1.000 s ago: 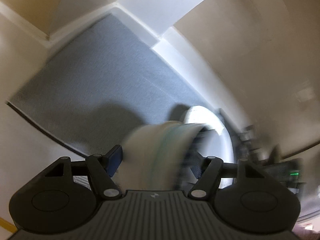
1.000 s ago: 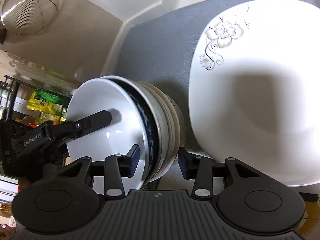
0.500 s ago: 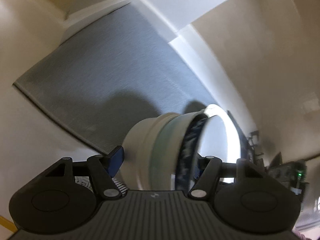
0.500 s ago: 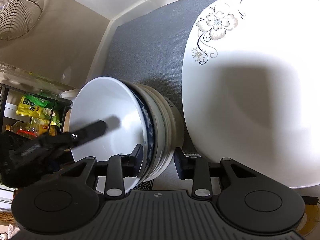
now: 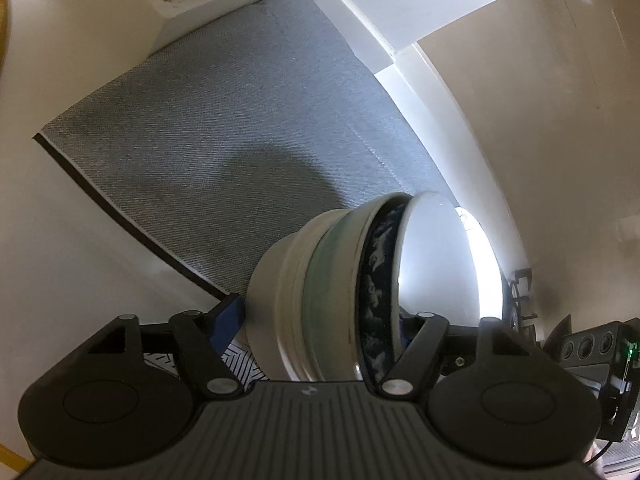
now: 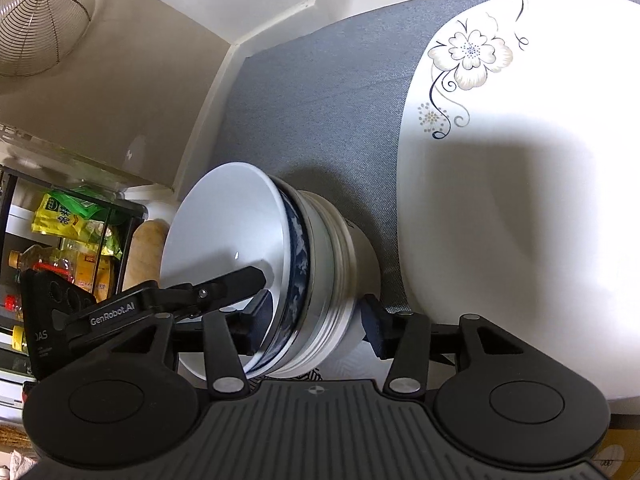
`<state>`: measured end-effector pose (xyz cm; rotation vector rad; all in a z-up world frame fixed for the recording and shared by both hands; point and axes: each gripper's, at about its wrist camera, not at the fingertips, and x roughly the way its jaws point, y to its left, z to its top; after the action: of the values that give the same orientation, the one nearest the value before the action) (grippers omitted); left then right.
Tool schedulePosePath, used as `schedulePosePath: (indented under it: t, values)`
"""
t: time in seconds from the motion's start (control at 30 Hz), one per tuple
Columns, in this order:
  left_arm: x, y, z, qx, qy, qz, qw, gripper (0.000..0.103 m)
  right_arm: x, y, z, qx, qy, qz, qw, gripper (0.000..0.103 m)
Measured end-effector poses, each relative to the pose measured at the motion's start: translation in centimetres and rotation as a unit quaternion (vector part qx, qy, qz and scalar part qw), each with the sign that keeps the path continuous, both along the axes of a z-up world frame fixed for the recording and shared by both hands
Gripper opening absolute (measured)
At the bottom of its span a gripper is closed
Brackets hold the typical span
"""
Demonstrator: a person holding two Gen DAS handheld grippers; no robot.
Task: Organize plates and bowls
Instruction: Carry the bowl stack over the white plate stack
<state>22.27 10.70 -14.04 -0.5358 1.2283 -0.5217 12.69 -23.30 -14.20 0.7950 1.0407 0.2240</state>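
From our left wrist, our left gripper straddles the bowl stack, spread wide, above the grey mat's near edge. From our right wrist, our right gripper stands spread around the stack beside the flowered plate

- The stack of bowls sits between the two fingers of the right tongs, on the mat.
- One finger of the right tongs lies inside the top bowl, the other finger outside the stack.
- The left tongs straddle the same stack of bowls; one of its fingers reaches into the top bowl from the left of the right tongs.
- The plate lies right of the right tongs, just beside the stack, on the mat.
- The mat stretches ahead of the left tongs to the wall corner.
- A wire strainer hangs far left and ahead of the right tongs.
- A rack of packets and bottles stands left of the right tongs, beyond the surface.
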Motion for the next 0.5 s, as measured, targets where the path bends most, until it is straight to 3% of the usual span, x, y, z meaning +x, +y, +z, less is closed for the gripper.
schedulePosePath:
  t: [0.27,0.37,0.5]
  values:
    - [0.1,-0.3,0.1,-0.007,-0.005,-0.004,1.0,0.09,0.5,1.8,0.3,-0.047,0.002,0.001,0.999,0.056]
    - [0.0,-0.4,0.2,-0.002,-0.013,-0.005,0.9999,0.089,0.6,2.5,0.4,-0.068,-0.004,0.004,0.998,0.057]
    - [-0.2,0.6,0.1,-0.004,-0.01,-0.007,0.9999,0.078,0.2,2.8,0.4,-0.078,-0.013,0.001,0.997,0.054]
